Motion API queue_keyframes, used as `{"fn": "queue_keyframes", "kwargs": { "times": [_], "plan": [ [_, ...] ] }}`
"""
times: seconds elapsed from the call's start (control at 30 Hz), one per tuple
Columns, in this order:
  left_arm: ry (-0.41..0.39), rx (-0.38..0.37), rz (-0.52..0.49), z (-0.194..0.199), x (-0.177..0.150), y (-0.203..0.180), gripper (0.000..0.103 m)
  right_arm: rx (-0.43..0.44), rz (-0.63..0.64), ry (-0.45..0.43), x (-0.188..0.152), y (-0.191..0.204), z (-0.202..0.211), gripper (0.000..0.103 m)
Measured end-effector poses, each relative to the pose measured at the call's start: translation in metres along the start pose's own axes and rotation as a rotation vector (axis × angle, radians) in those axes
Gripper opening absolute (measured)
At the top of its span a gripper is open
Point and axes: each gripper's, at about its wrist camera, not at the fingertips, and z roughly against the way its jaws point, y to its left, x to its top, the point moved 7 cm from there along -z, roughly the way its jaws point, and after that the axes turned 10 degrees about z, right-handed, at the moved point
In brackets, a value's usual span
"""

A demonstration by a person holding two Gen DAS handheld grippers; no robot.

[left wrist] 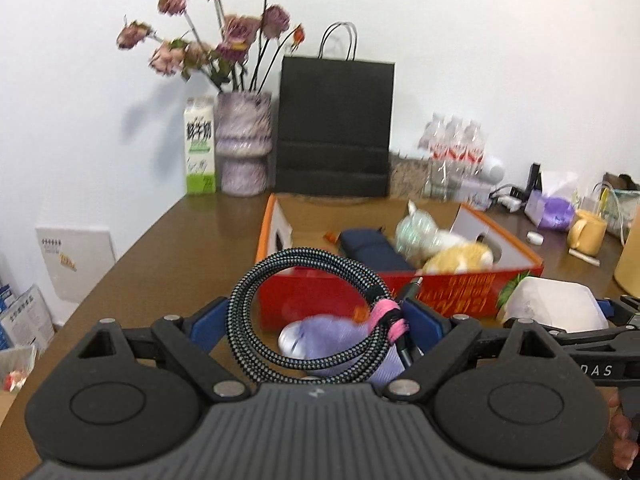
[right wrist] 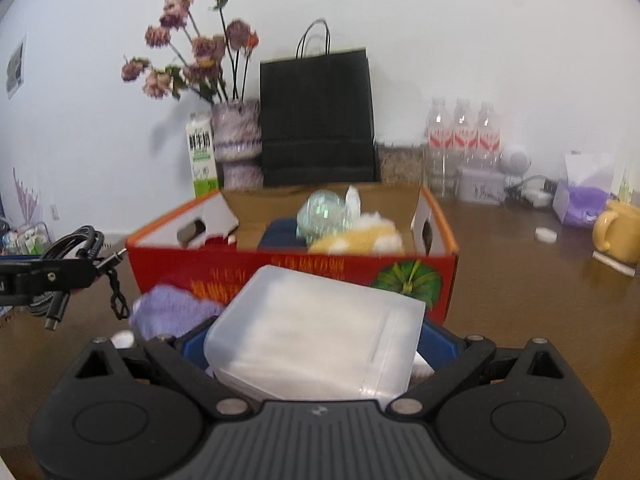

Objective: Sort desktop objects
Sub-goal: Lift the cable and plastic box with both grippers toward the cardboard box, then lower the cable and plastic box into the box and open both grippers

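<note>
We are holding: coiled cable (left wrist: 316,316), standing upright, in left gripper (left wrist: 316,320); translucent box (right wrist: 316,336), contents seemingly blurred, in right gripper (right wrist: 318,348).

Both wrist views are evenly and brightly lit by soft, diffuse room light. The dried pink flowers in the mottled purple vase (left wrist: 244,144) cast a faint grey shadow leftward on the white wall (left wrist: 500,60). The glossy brown wooden table (right wrist: 520,280) carries dull reflections. Motion blur softens the contents of the red and orange cardboard box (left wrist: 452,288) and the lilac fuzzy cloth (right wrist: 172,312). Fisheye distortion bows straight lines, and dark vignetting fills the corners.
</note>
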Motion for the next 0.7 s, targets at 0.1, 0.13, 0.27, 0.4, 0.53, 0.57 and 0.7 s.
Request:
{"fn": "queue_keyframes", "kwargs": {
  "times": [0.1, 0.13, 0.27, 0.4, 0.53, 0.57, 0.7],
  "plan": [
    [-0.025, -0.023, 0.004, -0.007, 0.014, -0.011, 0.093, -0.019, 0.007, -0.03, 0.018, -0.007, -0.004, 0.099],
    [-0.034, -0.03, 0.004, -0.011, 0.019, -0.014, 0.093, -0.023, 0.008, -0.042, 0.025, -0.009, -0.007, 0.099],
    [-0.052, -0.043, 0.019, -0.031, 0.038, -0.024, 0.093, -0.039, 0.013, -0.07, 0.051, -0.017, -0.022, 0.1],
    [-0.056, -0.039, 0.037, -0.057, 0.053, -0.027, 0.093, -0.048, 0.028, -0.082, 0.072, -0.024, -0.044, 0.1],
    [-0.048, -0.029, 0.056, -0.089, 0.067, -0.027, 0.093, -0.063, 0.061, -0.069, 0.09, -0.031, -0.075, 0.1],
    [-0.046, -0.023, 0.057, -0.097, 0.069, -0.027, 0.093, -0.066, 0.066, -0.064, 0.093, -0.034, -0.084, 0.099],
    [-0.021, -0.002, 0.058, -0.132, 0.077, -0.031, 0.093, -0.065, 0.069, -0.024, 0.107, -0.049, -0.122, 0.099]
  ]
}}
